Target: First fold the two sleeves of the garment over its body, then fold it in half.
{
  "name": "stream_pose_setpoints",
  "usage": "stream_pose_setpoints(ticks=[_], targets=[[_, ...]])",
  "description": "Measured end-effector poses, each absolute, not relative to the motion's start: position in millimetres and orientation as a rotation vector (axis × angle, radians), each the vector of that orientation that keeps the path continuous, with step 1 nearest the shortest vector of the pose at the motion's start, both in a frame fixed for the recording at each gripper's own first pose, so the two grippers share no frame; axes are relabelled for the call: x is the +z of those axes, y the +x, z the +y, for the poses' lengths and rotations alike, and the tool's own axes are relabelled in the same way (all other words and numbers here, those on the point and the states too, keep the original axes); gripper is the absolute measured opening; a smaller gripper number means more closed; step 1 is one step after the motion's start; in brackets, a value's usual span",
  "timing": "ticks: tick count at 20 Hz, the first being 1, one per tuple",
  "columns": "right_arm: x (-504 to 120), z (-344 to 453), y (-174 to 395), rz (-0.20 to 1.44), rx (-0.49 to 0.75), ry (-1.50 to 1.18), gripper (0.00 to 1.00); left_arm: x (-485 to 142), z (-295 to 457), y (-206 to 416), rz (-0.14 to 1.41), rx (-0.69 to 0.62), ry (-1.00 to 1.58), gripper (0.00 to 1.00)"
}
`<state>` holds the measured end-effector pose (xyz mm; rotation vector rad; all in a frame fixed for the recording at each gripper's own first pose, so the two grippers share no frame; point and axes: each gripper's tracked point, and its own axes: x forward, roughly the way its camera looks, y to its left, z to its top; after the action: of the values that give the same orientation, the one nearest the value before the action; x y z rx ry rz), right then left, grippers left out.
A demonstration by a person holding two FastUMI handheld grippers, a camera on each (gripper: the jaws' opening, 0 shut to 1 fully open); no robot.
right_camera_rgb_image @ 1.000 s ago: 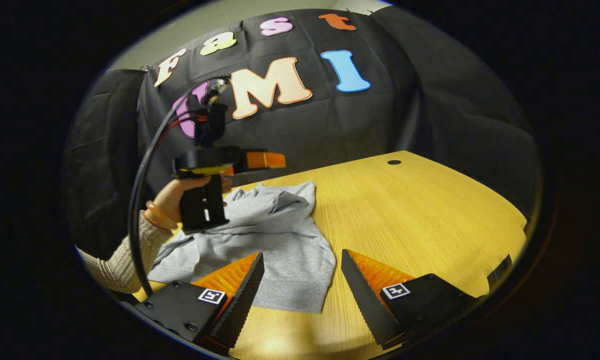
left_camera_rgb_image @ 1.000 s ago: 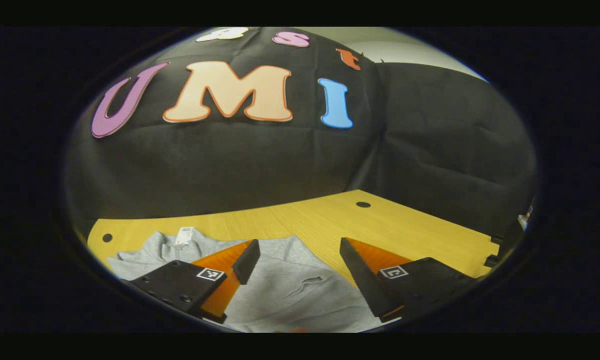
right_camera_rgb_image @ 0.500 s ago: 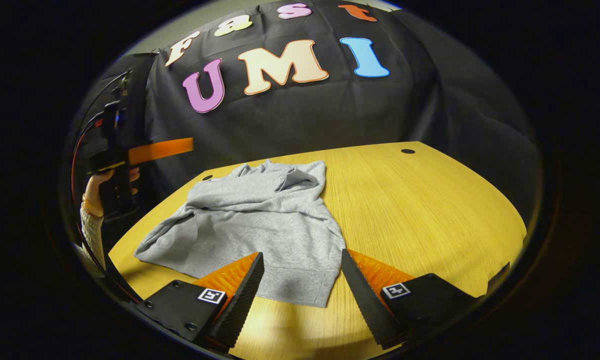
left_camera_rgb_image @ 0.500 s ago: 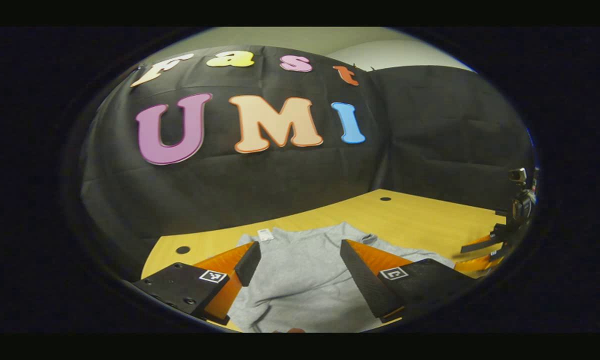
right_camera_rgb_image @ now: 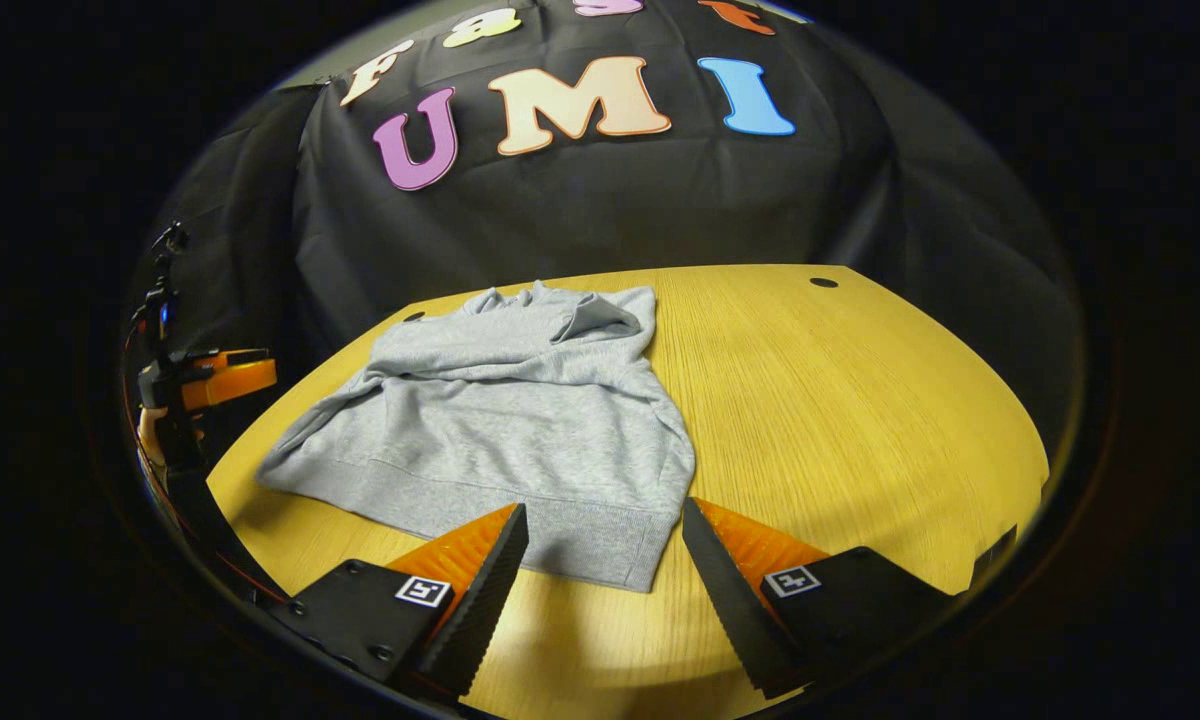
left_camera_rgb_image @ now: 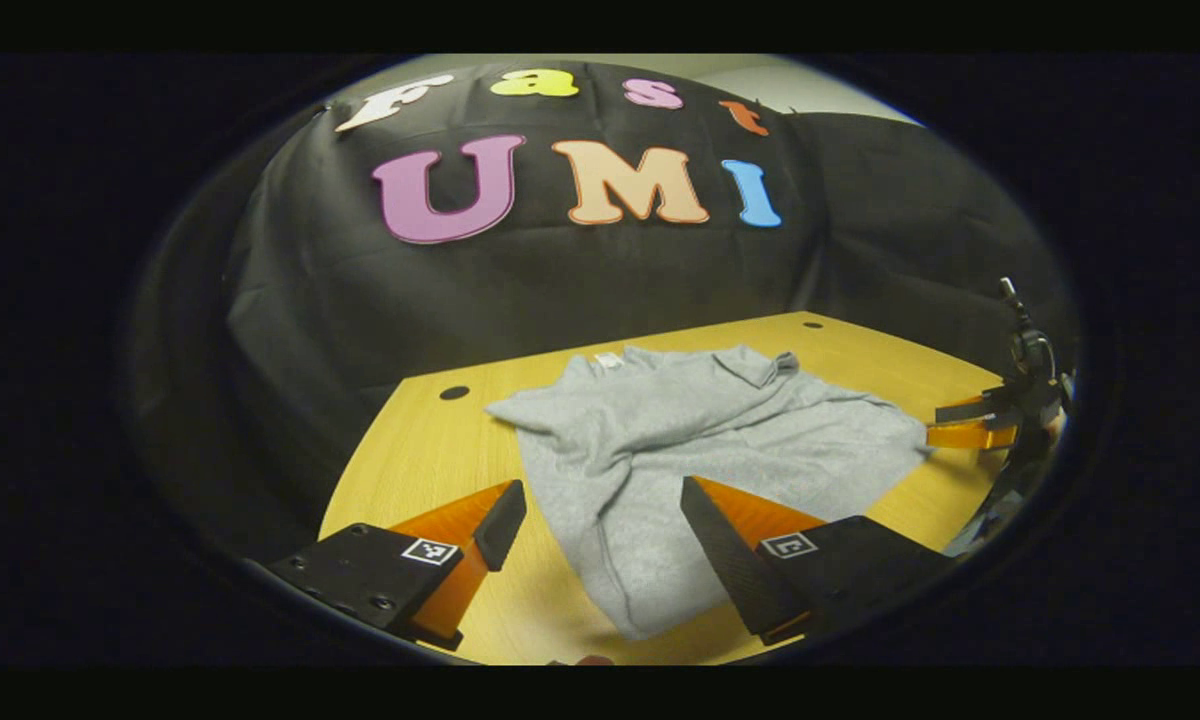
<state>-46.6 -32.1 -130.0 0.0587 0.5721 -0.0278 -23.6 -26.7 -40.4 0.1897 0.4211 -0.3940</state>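
Note:
A grey sweatshirt (right_camera_rgb_image: pixel 500 420) lies on the yellow wooden table (right_camera_rgb_image: pixel 860 400), collar toward the back wall and ribbed hem toward the front edge. Its sleeves appear to be folded in over the body, with a bunched fold near the collar. In the left gripper view the sweatshirt (left_camera_rgb_image: pixel 700 450) spreads across the table (left_camera_rgb_image: pixel 440 440) ahead of my left gripper (left_camera_rgb_image: pixel 600 500), which is open and holds nothing. My right gripper (right_camera_rgb_image: pixel 605 515) is open just short of the hem, also holding nothing. Each gripper shows at the edge of the other view: left gripper (right_camera_rgb_image: pixel 225 372), right gripper (left_camera_rgb_image: pixel 970 425).
The table has a small round hole near each back corner (right_camera_rgb_image: pixel 822 282) (left_camera_rgb_image: pixel 453 392). Black cloth walls close the back and sides. Bare tabletop stretches to the right of the sweatshirt in the right gripper view.
My left gripper has drawn back from over the sweatshirt to the table's left side. My right gripper has pulled back and tilted down, so more of the sweatshirt and table shows. Both stayed open.

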Motion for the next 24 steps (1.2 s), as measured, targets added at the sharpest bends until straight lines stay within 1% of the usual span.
stream_pose_setpoints(ticks=[7,21,22,23,24], targets=[[-138,-24,-46,0.595,-0.001,0.050,0.98,-99,-24,-71,0.582,-0.398,0.132,0.94],[-144,-18,-46,0.626,0.013,-0.037,0.98,-131,-20,-92,0.671,-0.377,0.160,0.94],[-144,-18,-47,0.626,0.013,-0.040,0.98,-132,-21,-92,0.675,-0.380,0.158,1.00],[-143,-18,-46,0.628,0.013,-0.041,0.98,-132,-22,-93,0.677,-0.381,0.156,0.93],[-143,-18,-45,0.628,0.013,-0.042,0.98,-133,-22,-93,0.679,-0.382,0.155,0.93]])
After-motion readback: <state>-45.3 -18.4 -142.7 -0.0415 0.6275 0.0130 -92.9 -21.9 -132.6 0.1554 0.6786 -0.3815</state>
